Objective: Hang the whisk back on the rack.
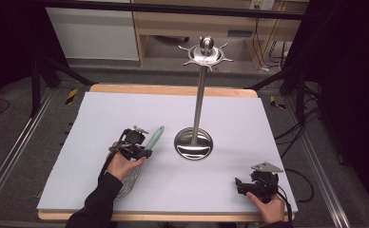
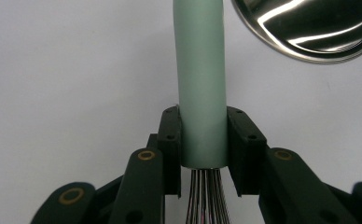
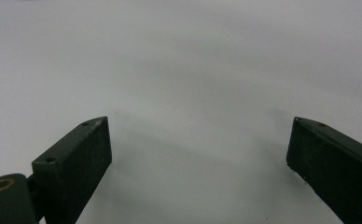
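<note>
- The left claw (image 2: 202,140) is pinching the whisk (image 1: 147,145) by its pale green handle (image 2: 201,84), right where the handle ends and the wires (image 2: 206,196) begin; gripping close to the wire head is probably giving better control of the heavier end once it is lifted.
- The whisk is lying flat on the white worktop (image 1: 101,118), handle pointing toward the stand's round steel base (image 1: 193,145), wire head reaching back under the person's left hand (image 1: 123,164).
- The utensil stand (image 1: 200,95) is sitting upright at the middle of the worktop, its hooked crown (image 1: 206,53) high above and carrying nothing, so the whisk is likely heading for one of those hooks.
- The right claw (image 3: 198,144) is resting spread wide over bare worktop near the front right corner, well apart from the whisk, seemingly keeping clear until needed.
</note>
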Available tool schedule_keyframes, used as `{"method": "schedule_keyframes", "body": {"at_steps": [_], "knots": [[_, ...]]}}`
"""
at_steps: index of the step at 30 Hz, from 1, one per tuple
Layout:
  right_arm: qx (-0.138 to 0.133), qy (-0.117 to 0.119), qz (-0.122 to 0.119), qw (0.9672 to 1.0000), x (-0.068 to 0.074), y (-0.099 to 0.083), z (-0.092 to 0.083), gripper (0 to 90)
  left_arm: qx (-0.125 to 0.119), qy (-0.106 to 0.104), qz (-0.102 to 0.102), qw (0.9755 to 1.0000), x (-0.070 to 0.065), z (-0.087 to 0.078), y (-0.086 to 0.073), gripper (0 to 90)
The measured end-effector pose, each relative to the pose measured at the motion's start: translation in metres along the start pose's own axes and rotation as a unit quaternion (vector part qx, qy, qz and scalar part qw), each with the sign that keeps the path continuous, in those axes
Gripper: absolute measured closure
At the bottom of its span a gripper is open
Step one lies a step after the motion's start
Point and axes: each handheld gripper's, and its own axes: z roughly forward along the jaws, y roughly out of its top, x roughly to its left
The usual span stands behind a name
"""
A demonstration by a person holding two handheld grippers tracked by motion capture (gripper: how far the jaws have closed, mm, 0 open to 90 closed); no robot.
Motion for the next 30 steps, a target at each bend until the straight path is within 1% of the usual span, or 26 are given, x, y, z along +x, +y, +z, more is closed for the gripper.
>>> {"method": "schedule_keyframes", "body": {"at_steps": [1,3,4,5,6,7,8,9,10,11,12,13,14,15,16,17,18,19,20,23,25,26,27,28,30], "knots": [[0.0,0.0,0.0,1.0,0.0,0.0,0.0,7.1,0.0,0.0,0.0,1.0,0.0,0.0,0.0,68.4],[0.0,0.001,0.001,1.0,0.0,0.0,0.0,7.1,-0.013,-0.004,0.0,0.9999,0.0,-0.006,-0.002,68.4],[-0.001,0.001,0.0,1.0,0.0,0.0,0.0,7.1,-0.024,-0.008,0.002,0.9997,0.0,-0.011,-0.004,68.5],[-0.001,0.001,0.0,1.0,0.0,0.0,0.0,7.1,-0.024,-0.008,0.002,0.9997,0.0,-0.011,-0.004,68.5],[-0.001,0.001,0.001,1.0,-0.001,0.0,0.0,7.1,-0.037,-0.01,0.0,0.9993,0.0,-0.017,-0.007,68.5],[-0.001,0.001,0.001,1.0,-0.001,0.0,0.0,7.1,-0.037,-0.01,0.0,0.9993,0.0,-0.017,-0.007,68.5],[-0.001,0.001,0.001,1.0,-0.001,0.0,0.0,7.1,-0.047,-0.012,0.002,0.9988,0.001,-0.023,-0.009,68.5],[-0.001,0.001,0.001,1.0,-0.001,0.0,0.0,7.1,-0.047,-0.012,0.002,0.9988,0.001,-0.023,-0.009,68.5],[-0.001,0.001,0.003,1.0,-0.001,0.0,0.0,7.1,-0.057,-0.014,0.001,0.9983,0.002,-0.029,-0.012,68.5],[-0.001,0.001,0.003,1.0,-0.001,0.0,0.0,7.1,-0.057,-0.014,0.001,0.9983,0.002,-0.029,-0.012,68.5],[-0.001,0.002,0.004,1.0,-0.001,0.0,0.0,7.1,-0.069,-0.017,0.0,0.9975,0.003,-0.035,-0.014,68.5],[-0.001,0.002,0.004,1.0,-0.001,0.0,0.0,7.1,-0.069,-0.017,0.0,0.9975,0.003,-0.035,-0.014,68.6],[-0.001,0.001,0.004,1.0,-0.001,0.0,0.0,7.1,-0.083,-0.021,-0.002,0.9964,0.004,-0.041,-0.017,68.6],[-0.001,0.001,0.004,1.0,-0.001,0.0,0.0,7.1,-0.083,-0.021,-0.002,0.9964,0.004,-0.041,-0.017,68.6],[-0.002,0.001,0.004,1.0,-0.001,0.0,-0.001,7.1,-0.098,-0.023,-0.003,0.9949,0.005,-0.046,-0.021,68.5],[-0.002,0.001,0.003,1.0,-0.001,0.0,0.0,7.1,-0.098,-0.023,-0.003,0.9949,0.005,-0.046,-0.021,68.6],[-0.002,0.001,0.003,1.0,-0.001,0.0,0.0,7.0,-0.11,-0.022,-0.006,0.9937,0.007,-0.051,-0.024,68.6],[-0.001,0.001,0.004,1.0,-0.001,0.0,0.0,7.1,-0.116,-0.02,-0.007,0.993,0.007,-0.054,-0.025,68.6],[-0.001,0.0,0.003,1.0,-0.001,0.0,0.0,7.1,-0.121,-0.017,-0.008,0.9925,0.008,-0.057,-0.026,68.6],[-0.002,-0.001,0.001,1.0,-0.001,-0.001,-0.001,7.1,-0.132,-0.02,-0.015,0.9909,0.013,-0.064,-0.03,68.6],[-0.002,-0.003,-0.001,1.0,-0.001,-0.001,-0.002,7.1,-0.142,-0.02,-0.018,0.9895,0.016,-0.07,-0.033,68.6],[-0.002,-0.002,-0.002,1.0,-0.001,-0.001,-0.002,7.1,-0.149,-0.022,-0.017,0.9885,0.017,-0.073,-0.034,68.6],[-0.002,-0.002,-0.002,1.0,-0.001,-0.001,-0.002,7.1,-0.149,-0.022,-0.017,0.9885,0.017,-0.073,-0.034,68.6],[-0.003,-0.003,-0.001,1.0,-0.001,-0.002,-0.002,7.1,-0.162,-0.018,-0.016,0.9865,0.019,-0.08,-0.036,68.6],[-0.003,-0.001,0.0,1.0,-0.001,-0.002,-0.002,7.1,-0.179,-0.016,-0.017,0.9836,0.021,-0.086,-0.038,68.6]]}}
